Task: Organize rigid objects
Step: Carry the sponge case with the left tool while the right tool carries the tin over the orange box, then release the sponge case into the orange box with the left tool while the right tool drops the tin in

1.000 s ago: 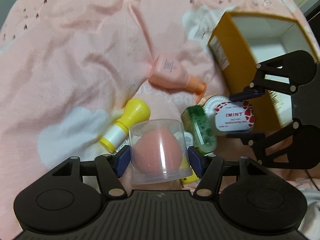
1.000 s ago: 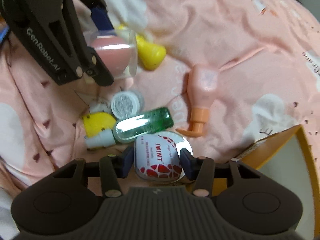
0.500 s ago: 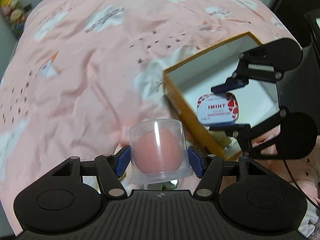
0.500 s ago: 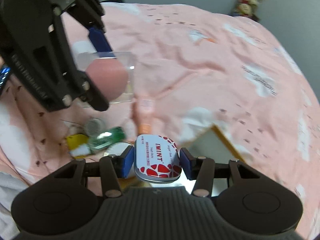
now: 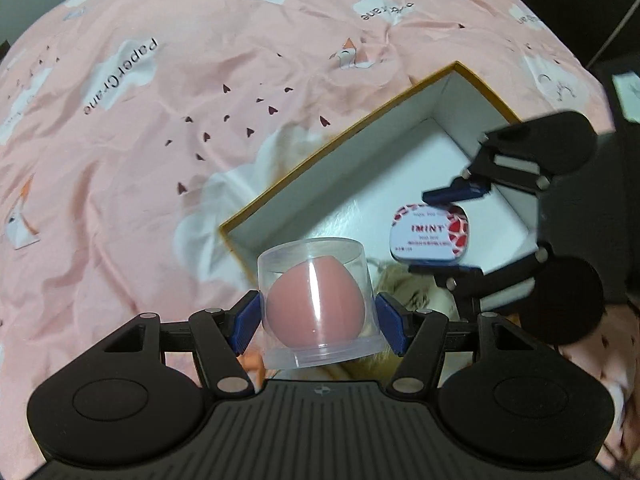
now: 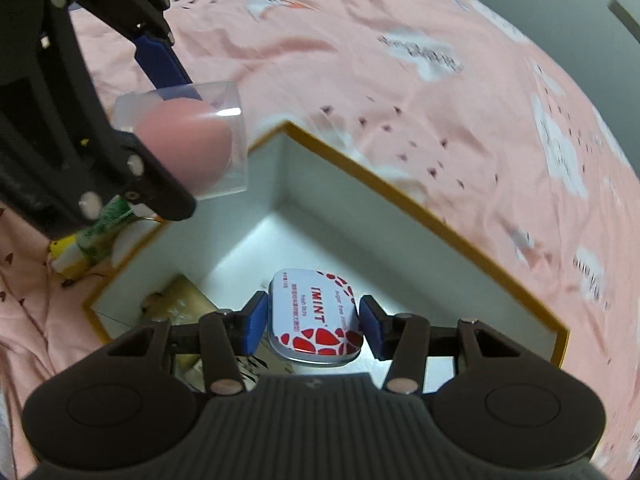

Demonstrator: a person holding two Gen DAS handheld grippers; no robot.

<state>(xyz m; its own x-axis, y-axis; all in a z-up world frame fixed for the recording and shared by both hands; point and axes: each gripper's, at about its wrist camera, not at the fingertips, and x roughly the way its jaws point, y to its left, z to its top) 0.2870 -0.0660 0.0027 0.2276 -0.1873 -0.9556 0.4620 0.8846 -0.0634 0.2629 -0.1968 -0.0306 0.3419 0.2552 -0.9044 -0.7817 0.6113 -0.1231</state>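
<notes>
My left gripper (image 5: 317,316) is shut on a clear plastic case holding a pink sponge (image 5: 316,309) and holds it over the near rim of the open yellow-edged white box (image 5: 328,148). My right gripper (image 6: 313,319) is shut on the white and red mint tin (image 6: 316,316) and holds it inside the box (image 6: 400,192), low over its white floor. The tin (image 5: 430,233) and right gripper (image 5: 452,232) show in the left wrist view. The case (image 6: 188,148) and left gripper (image 6: 160,128) show at the upper left of the right wrist view.
The box lies on a pink bedspread (image 5: 160,120) with cloud prints. A green bottle (image 6: 106,220) and a yellow item (image 6: 66,256) lie on the spread left of the box. A brownish flat item (image 6: 180,300) lies in the box's near corner.
Both grippers have carried their loads from the pile of items over to the box. The mint tin has gone down inside the box; the sponge case has come up to its rim.
</notes>
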